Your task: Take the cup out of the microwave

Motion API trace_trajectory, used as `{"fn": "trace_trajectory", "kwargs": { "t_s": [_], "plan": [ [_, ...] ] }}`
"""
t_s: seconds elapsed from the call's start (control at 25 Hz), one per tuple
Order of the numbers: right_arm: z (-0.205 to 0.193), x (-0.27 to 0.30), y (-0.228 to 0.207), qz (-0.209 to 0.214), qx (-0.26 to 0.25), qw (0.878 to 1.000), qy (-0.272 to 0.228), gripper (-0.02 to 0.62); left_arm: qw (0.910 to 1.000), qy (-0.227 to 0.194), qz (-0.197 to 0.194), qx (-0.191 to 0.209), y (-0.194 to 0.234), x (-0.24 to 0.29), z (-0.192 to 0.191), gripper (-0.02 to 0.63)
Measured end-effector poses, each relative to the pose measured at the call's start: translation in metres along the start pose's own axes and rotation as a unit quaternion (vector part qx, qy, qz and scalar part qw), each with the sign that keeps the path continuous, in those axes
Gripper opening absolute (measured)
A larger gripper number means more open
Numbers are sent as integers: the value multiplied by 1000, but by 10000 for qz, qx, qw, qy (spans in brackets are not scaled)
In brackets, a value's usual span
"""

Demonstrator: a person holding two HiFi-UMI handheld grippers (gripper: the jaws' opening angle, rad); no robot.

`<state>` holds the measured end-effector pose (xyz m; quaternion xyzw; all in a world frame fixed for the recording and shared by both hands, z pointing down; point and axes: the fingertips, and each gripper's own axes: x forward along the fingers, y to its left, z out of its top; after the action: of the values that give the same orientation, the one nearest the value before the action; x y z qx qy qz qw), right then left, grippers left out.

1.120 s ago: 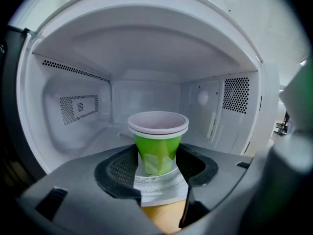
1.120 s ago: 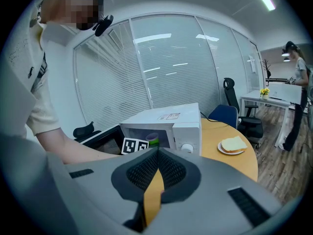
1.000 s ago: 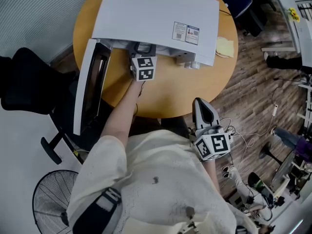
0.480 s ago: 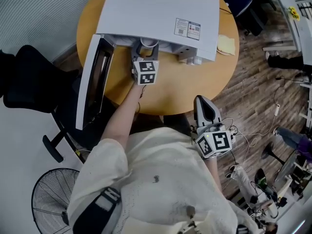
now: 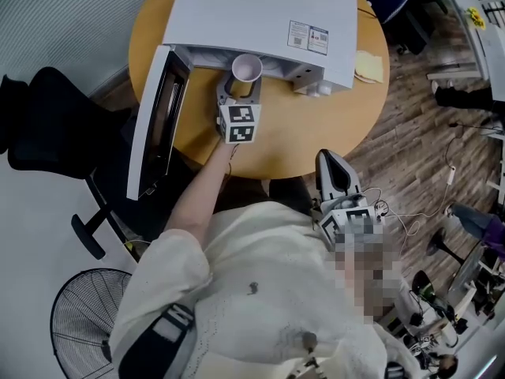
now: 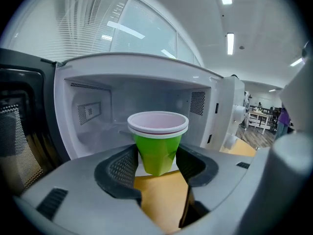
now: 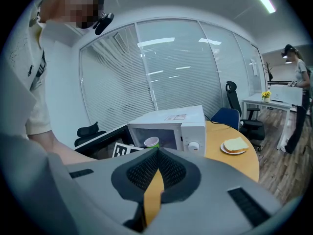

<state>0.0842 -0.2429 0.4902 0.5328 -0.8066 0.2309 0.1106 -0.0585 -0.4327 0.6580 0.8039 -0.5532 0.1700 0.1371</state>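
A green cup (image 5: 246, 67) with a white rim and pale inside sits upright between the pads of my left gripper (image 5: 244, 79), just in front of the white microwave (image 5: 260, 14). The left gripper view has the cup (image 6: 157, 146) pinched at its lower body by the left gripper (image 6: 157, 161), with the bare microwave cavity (image 6: 93, 111) behind it. The microwave door (image 5: 154, 125) hangs wide open to the left. My right gripper (image 5: 331, 160) is shut on nothing, near my body off the table's front edge. The right gripper (image 7: 157, 154) looks at the cup (image 7: 151, 142) from afar.
The microwave stands on a round wooden table (image 5: 300, 140). A plate with bread (image 5: 364, 67) lies right of the microwave. A black office chair (image 5: 47, 133) stands beside the open door, and a floor fan (image 5: 79, 322) is at the lower left.
My left gripper has drawn back from the microwave opening toward me, and the cup has come out into view in its jaws. The right gripper has hardly shifted.
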Motion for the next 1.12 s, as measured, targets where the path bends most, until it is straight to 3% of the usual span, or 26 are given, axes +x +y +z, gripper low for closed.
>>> {"fn": "trace_trajectory", "kwargs": {
  "t_s": [1.12],
  "plan": [
    [-24,-7,29,398,-136,9991,63,8,9987,3,-433,259,-37,-109,-20,265]
  ]
}}
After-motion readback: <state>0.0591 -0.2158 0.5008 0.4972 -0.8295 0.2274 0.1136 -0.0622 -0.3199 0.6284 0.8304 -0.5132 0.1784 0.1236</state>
